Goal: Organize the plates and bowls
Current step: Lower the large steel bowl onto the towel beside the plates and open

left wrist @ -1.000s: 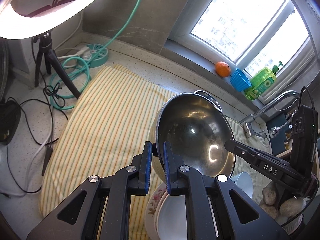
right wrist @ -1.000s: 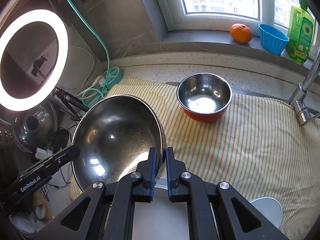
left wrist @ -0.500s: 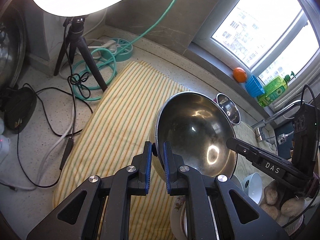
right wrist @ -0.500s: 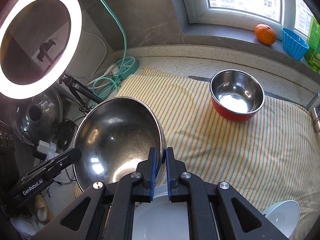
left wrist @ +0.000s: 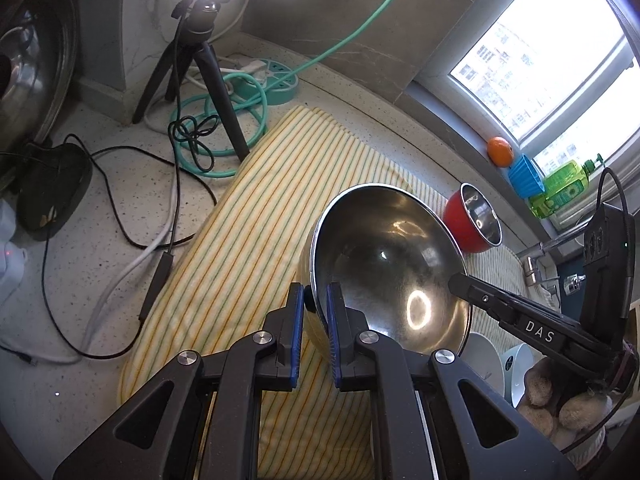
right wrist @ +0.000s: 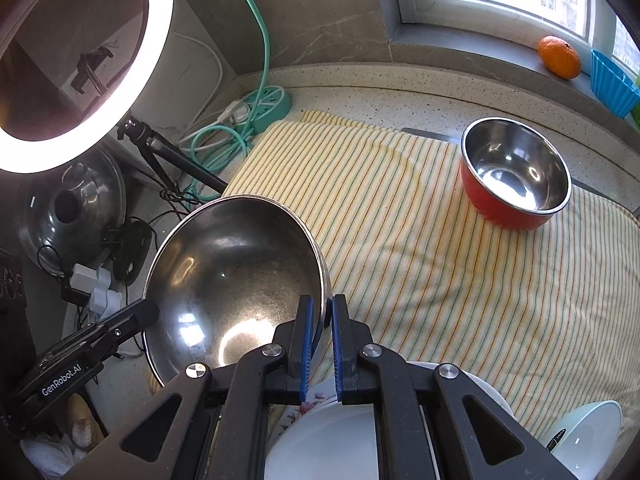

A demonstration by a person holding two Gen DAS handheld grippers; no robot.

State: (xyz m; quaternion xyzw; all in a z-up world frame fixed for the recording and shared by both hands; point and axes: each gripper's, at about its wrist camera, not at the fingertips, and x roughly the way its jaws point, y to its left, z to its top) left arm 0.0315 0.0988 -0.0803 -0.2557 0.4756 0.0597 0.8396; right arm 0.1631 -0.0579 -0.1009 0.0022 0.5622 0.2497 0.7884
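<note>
Steel bowl [left wrist: 390, 268]: large, held in the air over the near part of the striped cloth [left wrist: 256, 248], tilted so its hollow faces both cameras; in the right wrist view [right wrist: 236, 280] it hangs above the cloth's left edge.
Left gripper [left wrist: 316, 312]: jaws clamped on the bowl's rim, one pad inside and one outside; a pinch on the thin lip is the only hold such a wide bowl offers.
Right gripper [right wrist: 322, 328]: closed on the rim on the opposite side, pads astride the lip; my reading is that two holds across from each other keep the heavy bowl from swinging.
Tilt: probably follows from both grippers pointing steeply down at the rim.
Cloth: spread over the counter [left wrist: 100, 280], likely as a soft, quiet landing place; its middle lies bare, so there is room to set the bowl down.
Red bowl [right wrist: 514, 176]: upright on the cloth's far side, well apart from the steel bowl, near the window sill; smaller, so it could later nest inside.
White dishes [right wrist: 332, 440]: low under the right gripper, with a flowered plate edge showing beside them; a small white bowl [right wrist: 588, 432] stands to their right.
Step, as I judge it: carrying the steel bowl to a spot on the cloth, not yet released.
Risk: cables [left wrist: 132, 216] and the tripod [left wrist: 208, 76] lie just off the cloth's left edge.
</note>
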